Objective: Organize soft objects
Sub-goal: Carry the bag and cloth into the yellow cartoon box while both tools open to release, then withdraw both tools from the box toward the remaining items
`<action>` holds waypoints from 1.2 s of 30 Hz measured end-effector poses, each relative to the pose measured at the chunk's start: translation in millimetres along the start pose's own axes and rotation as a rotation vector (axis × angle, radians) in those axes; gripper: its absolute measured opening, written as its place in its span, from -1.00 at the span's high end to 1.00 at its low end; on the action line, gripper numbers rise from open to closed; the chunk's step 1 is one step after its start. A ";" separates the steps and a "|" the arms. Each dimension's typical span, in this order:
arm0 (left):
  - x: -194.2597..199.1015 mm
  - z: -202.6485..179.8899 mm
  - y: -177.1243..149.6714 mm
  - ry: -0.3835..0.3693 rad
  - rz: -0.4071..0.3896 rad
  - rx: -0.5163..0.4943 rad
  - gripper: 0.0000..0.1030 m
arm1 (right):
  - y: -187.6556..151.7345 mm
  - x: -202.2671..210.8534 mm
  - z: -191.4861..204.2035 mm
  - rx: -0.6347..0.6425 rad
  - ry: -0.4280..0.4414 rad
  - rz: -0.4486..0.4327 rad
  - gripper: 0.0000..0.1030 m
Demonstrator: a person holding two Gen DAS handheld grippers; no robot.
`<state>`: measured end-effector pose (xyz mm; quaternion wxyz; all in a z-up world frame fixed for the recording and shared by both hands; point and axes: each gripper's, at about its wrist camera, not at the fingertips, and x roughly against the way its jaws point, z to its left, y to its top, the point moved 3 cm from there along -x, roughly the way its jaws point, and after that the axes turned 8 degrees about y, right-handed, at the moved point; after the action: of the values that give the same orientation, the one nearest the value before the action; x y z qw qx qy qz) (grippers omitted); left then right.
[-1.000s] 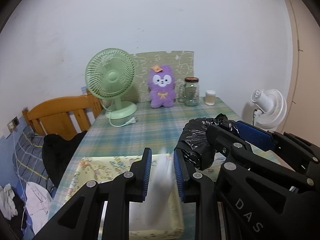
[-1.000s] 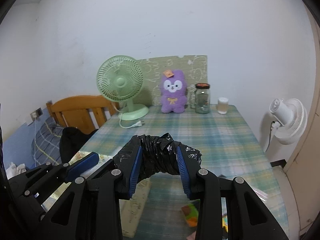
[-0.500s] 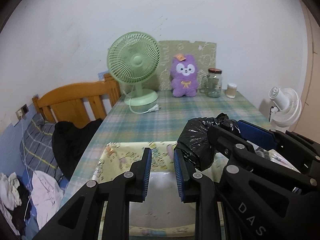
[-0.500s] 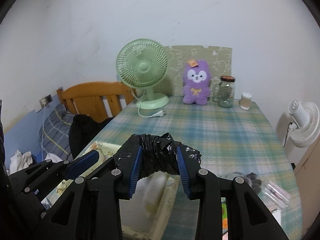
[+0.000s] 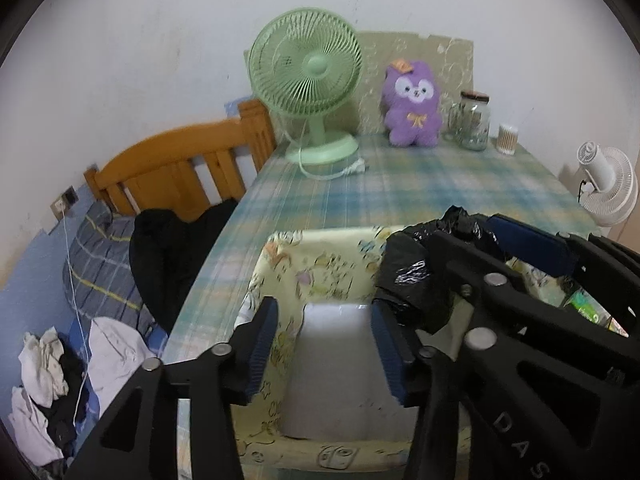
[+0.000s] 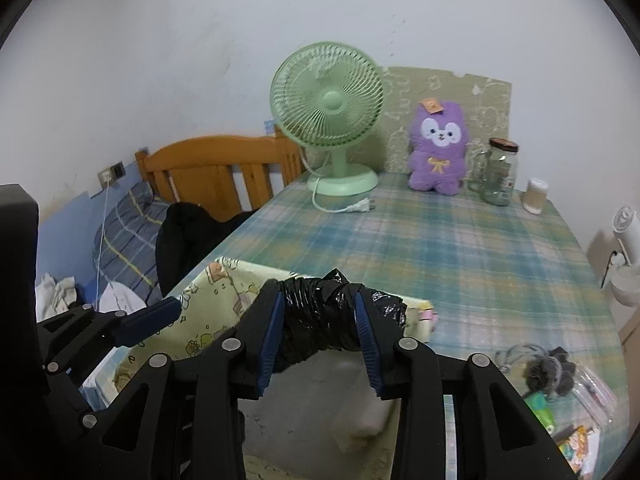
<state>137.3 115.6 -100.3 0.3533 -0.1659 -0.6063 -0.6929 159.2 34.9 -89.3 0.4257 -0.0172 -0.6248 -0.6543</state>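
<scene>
The right hand-held gripper (image 6: 319,338) is clamped on a crumpled black plastic bag (image 6: 320,322), holding it above the near-left part of the bench (image 6: 460,248), over the open yellow cartoon-print fabric box (image 5: 320,256) with its white lining. The left hand-held gripper (image 5: 322,350) hangs over the same box with its blue pads spread apart, gripping nothing. At the far edge stand a green fan (image 6: 328,120), a purple plush toy (image 6: 438,148) and a glass jar (image 6: 500,172).

black plastic bag (image 6: 320,328) | crumpled | gripper-held above yellow fabric bin (image 6: 216,292)
</scene>
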 end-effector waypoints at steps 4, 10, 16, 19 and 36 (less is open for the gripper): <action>1.9 5.1 -2.4 -0.003 -0.006 0.009 -0.38 | -1.5 -8.7 1.8 -0.015 0.037 0.017 -0.49; 5.5 8.1 -3.5 -0.008 -0.012 0.024 -0.44 | 0.8 -9.6 6.5 0.006 0.030 0.019 -0.75; 16.4 8.4 -3.0 0.000 -0.037 0.032 -0.53 | 2.0 -0.7 7.7 0.012 0.021 0.000 -0.86; 21.8 9.3 -3.8 0.004 -0.046 0.040 -0.54 | 2.6 4.4 9.9 0.024 0.019 -0.009 -0.87; 70.6 -20.8 4.2 -0.047 -0.154 0.041 -0.80 | 5.3 68.4 -9.5 0.011 -0.072 -0.098 -0.87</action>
<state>95.2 75.2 -55.2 0.2876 -0.1277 -0.6395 -0.7015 123.5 -8.8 -49.1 0.3704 -0.0078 -0.6433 -0.6700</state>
